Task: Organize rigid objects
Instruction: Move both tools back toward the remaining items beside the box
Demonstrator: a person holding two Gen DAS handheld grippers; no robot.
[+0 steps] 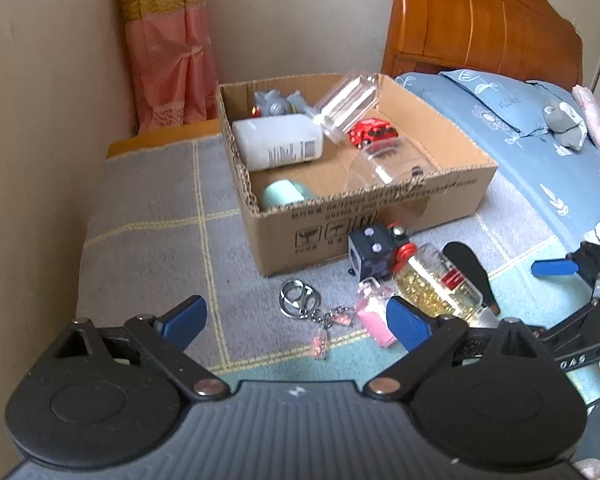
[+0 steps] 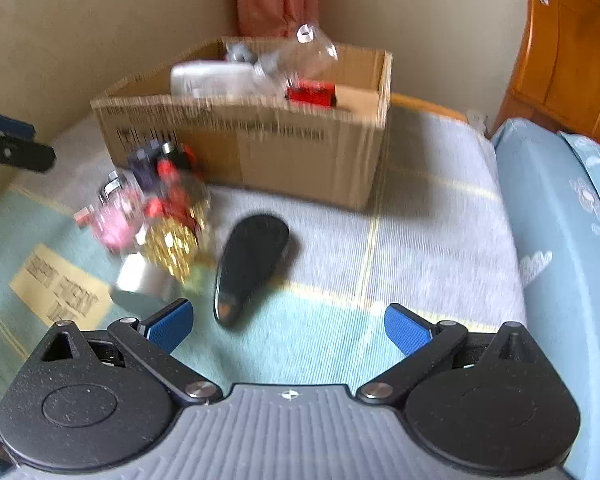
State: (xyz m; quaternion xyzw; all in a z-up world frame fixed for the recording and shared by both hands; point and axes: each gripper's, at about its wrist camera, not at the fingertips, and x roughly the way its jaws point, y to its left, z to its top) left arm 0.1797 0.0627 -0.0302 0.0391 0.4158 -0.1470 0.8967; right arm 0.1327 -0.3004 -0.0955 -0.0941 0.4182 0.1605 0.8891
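A cardboard box [image 1: 452, 196] stands on a grey and teal blanket [image 1: 148, 216]. It holds a white bottle [image 1: 278, 142], a clear jar [image 1: 348, 102], a red toy car [image 1: 372, 132], a grey figure [image 1: 272, 102], a mint object [image 1: 282, 194] and a clear container [image 1: 388, 166]. In front lie a black dice cube [image 1: 370, 250], a gold-filled bottle [image 1: 436, 284], a pink bottle [image 1: 374, 318], a keychain [image 1: 300, 300] and a black oval object [image 2: 252, 264]. My left gripper [image 1: 296, 320] is open above the keychain. My right gripper [image 2: 286, 326] is open, near the black oval object.
A beige wall [image 1: 40, 120] runs along the left and a pink curtain [image 1: 168, 40] hangs behind the box. A blue quilt [image 1: 512, 128] and a wooden headboard [image 1: 480, 16] are at the right. A yellow label [image 2: 60, 288] is on the blanket.
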